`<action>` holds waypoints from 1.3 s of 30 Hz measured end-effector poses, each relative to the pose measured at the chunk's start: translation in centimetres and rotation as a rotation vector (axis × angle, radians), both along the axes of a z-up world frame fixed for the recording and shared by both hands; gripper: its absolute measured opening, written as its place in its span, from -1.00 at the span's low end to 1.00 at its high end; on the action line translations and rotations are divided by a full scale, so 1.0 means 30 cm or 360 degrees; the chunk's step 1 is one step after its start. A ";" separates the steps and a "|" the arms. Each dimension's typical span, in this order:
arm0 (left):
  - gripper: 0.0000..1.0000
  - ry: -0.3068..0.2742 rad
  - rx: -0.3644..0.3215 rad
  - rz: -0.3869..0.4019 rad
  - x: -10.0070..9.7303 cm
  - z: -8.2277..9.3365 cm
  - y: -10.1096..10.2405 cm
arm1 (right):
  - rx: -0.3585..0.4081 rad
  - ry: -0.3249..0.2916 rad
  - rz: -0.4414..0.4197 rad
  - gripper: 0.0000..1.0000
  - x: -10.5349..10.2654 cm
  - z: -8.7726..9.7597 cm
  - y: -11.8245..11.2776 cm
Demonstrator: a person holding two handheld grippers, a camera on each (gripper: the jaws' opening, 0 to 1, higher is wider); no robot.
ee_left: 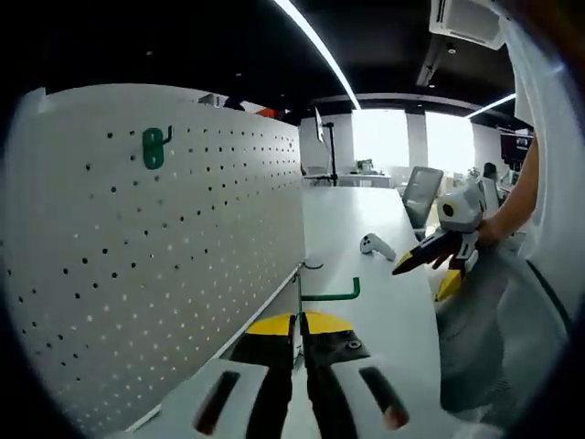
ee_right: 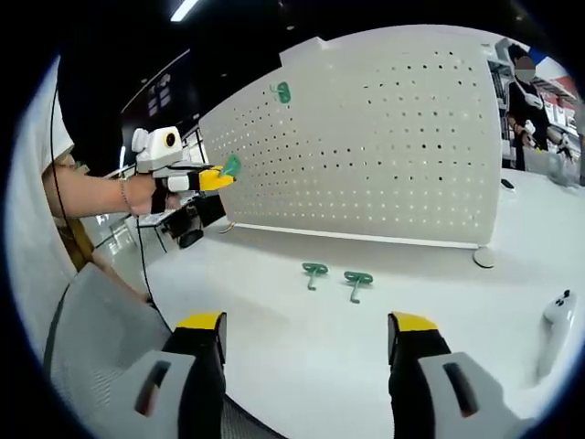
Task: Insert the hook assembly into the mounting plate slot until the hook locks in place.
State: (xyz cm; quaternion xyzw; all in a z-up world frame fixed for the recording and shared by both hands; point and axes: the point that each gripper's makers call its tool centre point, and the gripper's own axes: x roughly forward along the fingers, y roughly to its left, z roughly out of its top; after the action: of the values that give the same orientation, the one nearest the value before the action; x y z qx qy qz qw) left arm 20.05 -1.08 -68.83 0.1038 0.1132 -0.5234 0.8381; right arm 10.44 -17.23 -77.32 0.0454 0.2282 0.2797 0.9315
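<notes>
Left tongs [ee_left: 299, 331] clamp one hook [ee_left: 329, 294]; right tongs [ee_right: 311, 334] gape; two hooks [ee_right: 335, 278] lie loose (a fourth [ee_right: 282, 91] hangs).

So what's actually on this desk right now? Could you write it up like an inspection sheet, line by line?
Surface: white table, mostly bare.
Job's things: white pegboard standing upright on the table; one green hook already hanging near its top; two more green hooks lying on the table in front of it.
Clutter: a white handheld controller at the table edge.
Grippers: left gripper shut on a green hook piece; right gripper open, nothing between its jaws.
Cables: a thin dark cable hanging below the person's arm.
Surroundings: office with ceiling light strips, bright windows and an office chair.
</notes>
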 end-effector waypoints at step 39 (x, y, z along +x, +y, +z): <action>-0.94 -0.0043 -0.0266 0.0181 -0.067 0.128 0.012 | 0.0150 -0.0419 0.0117 0.48 0.023 0.197 0.060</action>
State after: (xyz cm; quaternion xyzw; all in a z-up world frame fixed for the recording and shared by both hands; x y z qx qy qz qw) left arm 18.03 -0.72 -64.98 0.0340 0.0637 -0.4812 0.8736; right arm 11.14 -15.44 -71.42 0.0436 0.0921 0.3275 0.9393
